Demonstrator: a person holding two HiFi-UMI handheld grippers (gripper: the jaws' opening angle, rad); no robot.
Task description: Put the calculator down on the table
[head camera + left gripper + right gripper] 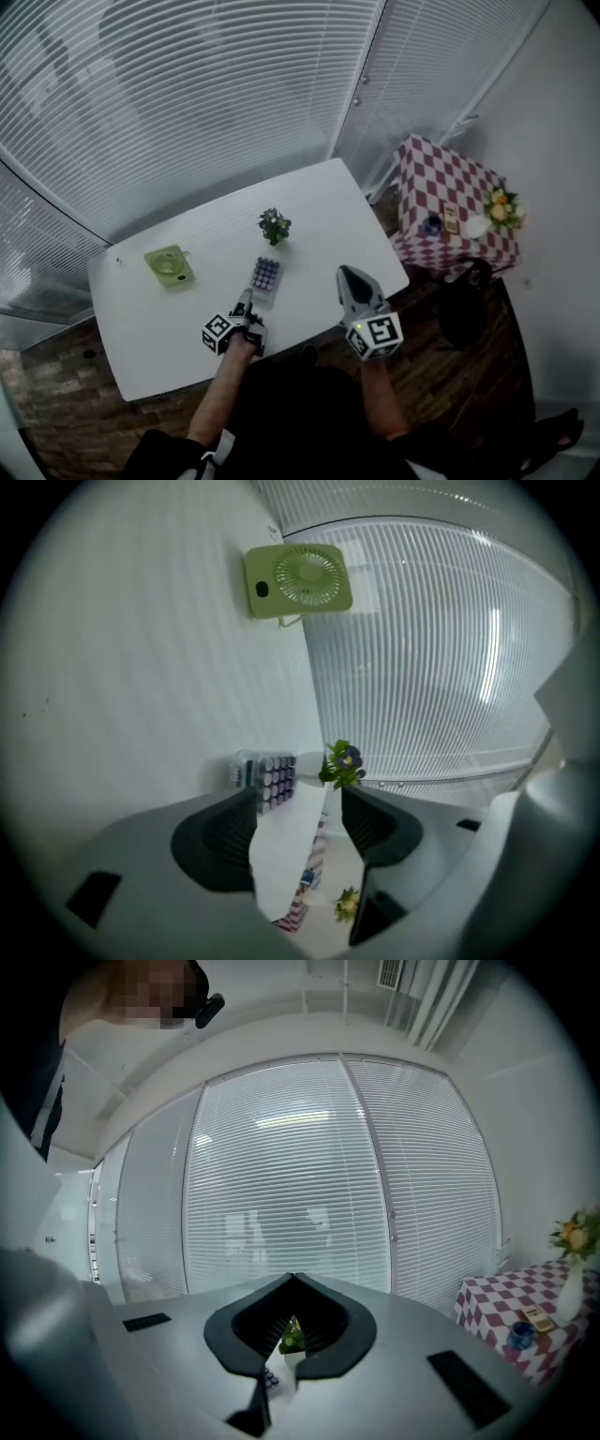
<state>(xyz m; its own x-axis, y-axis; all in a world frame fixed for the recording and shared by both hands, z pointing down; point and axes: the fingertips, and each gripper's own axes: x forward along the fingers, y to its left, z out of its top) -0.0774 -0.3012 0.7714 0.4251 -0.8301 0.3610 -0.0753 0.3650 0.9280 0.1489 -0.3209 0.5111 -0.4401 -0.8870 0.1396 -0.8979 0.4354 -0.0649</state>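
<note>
Left tool (300,808) stands released, jaws wide apart, nothing between the ribbed dark pads (220,836). Right tool (292,1283) is clenched on nothing. Calculator (265,275) lies flat on the table (187,309), just beyond my left tool (set-down judged complete). Risk noted: a low or forward sweep of that tool could clip its near edge, and the smooth white tabletop would let the thin slab slide toward the small potted plant (274,226), which looks easy to tip. Casing is pale hard plastic; the keys are round and purplish, in neat rows.
</note>
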